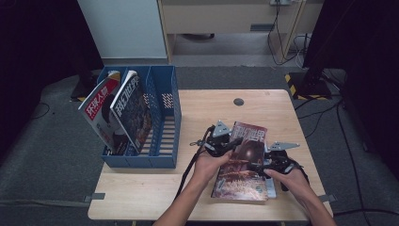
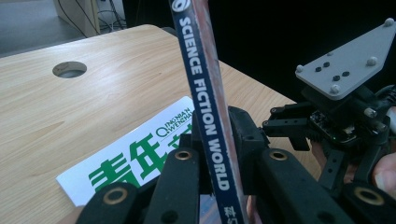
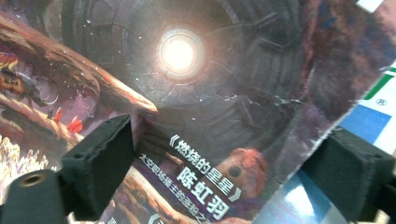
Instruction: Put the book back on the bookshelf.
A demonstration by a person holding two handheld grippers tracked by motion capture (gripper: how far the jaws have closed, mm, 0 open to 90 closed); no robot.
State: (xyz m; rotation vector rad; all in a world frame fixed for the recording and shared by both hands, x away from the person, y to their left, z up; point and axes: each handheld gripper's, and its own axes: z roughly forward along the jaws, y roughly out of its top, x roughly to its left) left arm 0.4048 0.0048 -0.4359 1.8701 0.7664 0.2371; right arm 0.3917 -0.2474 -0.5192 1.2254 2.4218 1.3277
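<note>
Looks like the pick-up step: the science fiction magazine (image 1: 244,160) is being lifted off the stack at the near right of the table (image 1: 155,197). The left gripper (image 1: 229,143) is clamped on its spine, jaws nearly closed. The right gripper (image 1: 260,165) sits wide open over the cover, gripping nothing. Next it needs carrying left to the blue rack (image 1: 164,117), kept upright.

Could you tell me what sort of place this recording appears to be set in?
Probably an office or lab room set up for recording: a small wooden table on grey carpet, a blue file rack holding magazines, and cables trailing across the floor beside pale cabinets.
</note>
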